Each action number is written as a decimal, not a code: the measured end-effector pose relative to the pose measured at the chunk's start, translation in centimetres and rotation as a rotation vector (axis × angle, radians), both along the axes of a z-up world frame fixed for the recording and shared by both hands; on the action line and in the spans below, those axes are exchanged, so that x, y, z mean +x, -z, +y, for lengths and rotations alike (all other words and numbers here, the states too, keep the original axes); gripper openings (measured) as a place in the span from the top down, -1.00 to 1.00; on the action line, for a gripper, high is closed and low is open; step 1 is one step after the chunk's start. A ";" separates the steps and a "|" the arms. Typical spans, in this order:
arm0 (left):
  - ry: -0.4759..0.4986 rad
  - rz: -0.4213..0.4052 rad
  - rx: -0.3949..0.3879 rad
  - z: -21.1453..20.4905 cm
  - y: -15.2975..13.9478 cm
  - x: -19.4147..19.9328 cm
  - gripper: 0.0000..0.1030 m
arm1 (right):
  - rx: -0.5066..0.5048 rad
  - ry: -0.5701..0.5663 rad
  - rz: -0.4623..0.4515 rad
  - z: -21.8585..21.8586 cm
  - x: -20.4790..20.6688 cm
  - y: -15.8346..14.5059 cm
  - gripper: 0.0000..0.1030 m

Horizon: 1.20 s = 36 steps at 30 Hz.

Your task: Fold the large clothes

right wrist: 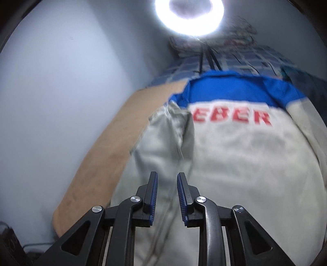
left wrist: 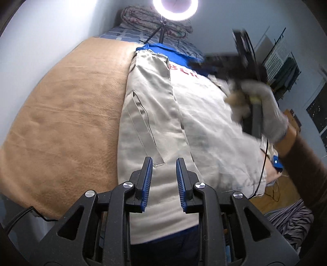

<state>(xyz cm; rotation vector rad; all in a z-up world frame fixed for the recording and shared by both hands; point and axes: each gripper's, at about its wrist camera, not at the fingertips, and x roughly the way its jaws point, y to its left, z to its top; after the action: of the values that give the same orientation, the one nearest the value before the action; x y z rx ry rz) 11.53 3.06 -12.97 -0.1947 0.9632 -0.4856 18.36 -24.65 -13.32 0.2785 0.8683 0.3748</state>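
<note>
A tan blanket (left wrist: 61, 114) is covering the bed, and a large grey jacket (left wrist: 163, 106) is lying flat on it, just right of the blanket's bare stretch. Its blue collar (right wrist: 235, 88) is pointing toward the ring light (left wrist: 175, 8) at the far end, with red lettering (right wrist: 231, 117) just below the collar. The jacket's left side is already lying folded inward, a slanted pocket (left wrist: 143, 114) showing on top.

The left gripper (left wrist: 164, 161) is hovering over the jacket's near hem, its jaws slightly apart and holding nothing. Right of the jacket's middle, a gloved hand (left wrist: 263, 106) is carrying the other tool, blurred. The right gripper (right wrist: 167, 177) is hanging above the jacket's lower half, jaws also slightly apart and empty.

The next fold probably calls for pinching the unfolded right edge at two points, lifting evenly, and laying it across so both edges sit parallel.
</note>
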 end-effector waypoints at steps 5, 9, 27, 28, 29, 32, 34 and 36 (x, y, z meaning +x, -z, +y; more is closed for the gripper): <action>0.016 0.048 0.008 -1.3 2.1 1.5 0.58 | -0.018 -0.058 -0.023 3.0 5.5 0.2 0.59; 0.033 0.069 0.012 -1.9 2.9 1.5 0.58 | -0.031 -0.100 -0.029 5.4 9.1 1.2 0.59; 0.071 0.146 -0.012 -2.6 6.2 0.6 0.58 | -0.230 -0.083 -0.004 7.1 12.4 5.0 0.66; 0.081 0.129 -0.023 -2.7 5.7 0.0 0.58 | -0.199 -0.136 -0.019 7.9 11.1 4.2 0.66; 0.095 0.117 -0.028 -2.8 5.4 -0.4 0.58 | -0.194 -0.177 -0.028 8.7 10.1 3.7 0.67; 0.139 0.105 -0.029 -3.5 4.9 -1.4 0.58 | -0.240 -0.302 -0.047 11.7 7.1 3.2 0.71; 0.164 0.105 -0.022 -4.0 5.0 -2.0 0.58 | -0.241 -0.345 -0.016 13.0 6.0 4.1 0.72; 0.197 0.126 -0.015 -4.4 5.6 -2.3 0.58 | -0.266 -0.340 0.028 13.5 5.7 5.8 0.73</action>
<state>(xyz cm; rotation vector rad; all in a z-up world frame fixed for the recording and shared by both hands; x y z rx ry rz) 9.24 -1.37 -18.58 -0.1456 1.1083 -0.6670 24.01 -11.12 -19.08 -0.1125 0.9834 0.5648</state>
